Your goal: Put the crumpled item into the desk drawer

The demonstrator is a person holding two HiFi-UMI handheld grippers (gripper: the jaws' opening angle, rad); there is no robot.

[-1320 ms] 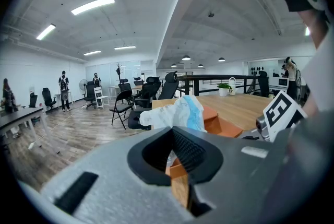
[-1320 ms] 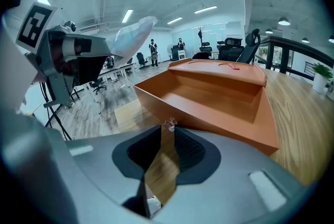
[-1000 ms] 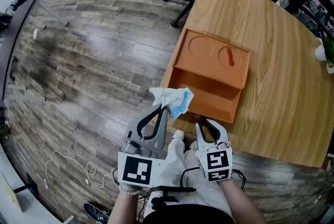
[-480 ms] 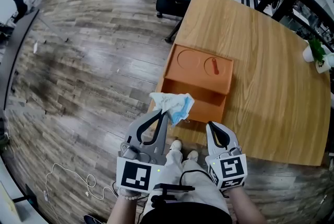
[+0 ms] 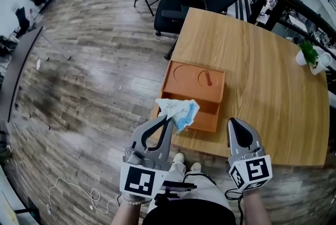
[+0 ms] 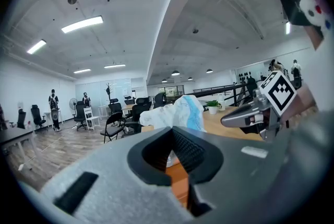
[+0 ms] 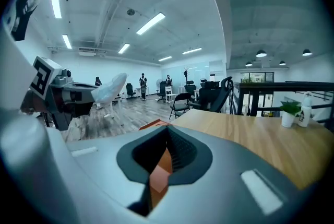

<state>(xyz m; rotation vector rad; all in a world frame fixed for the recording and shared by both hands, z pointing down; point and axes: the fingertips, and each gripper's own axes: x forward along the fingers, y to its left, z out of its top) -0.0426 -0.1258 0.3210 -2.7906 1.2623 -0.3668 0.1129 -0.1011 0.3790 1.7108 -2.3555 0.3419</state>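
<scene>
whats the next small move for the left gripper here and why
Probably ease the left gripper forward and down, then open its jaws. They are shut on the crumpled item, which hangs over the near left edge of the open drawer, not yet inside it.

Crumpled white-and-blue item (image 5: 178, 109) hangs lifted beside the open orange drawer (image 5: 206, 116).
</scene>
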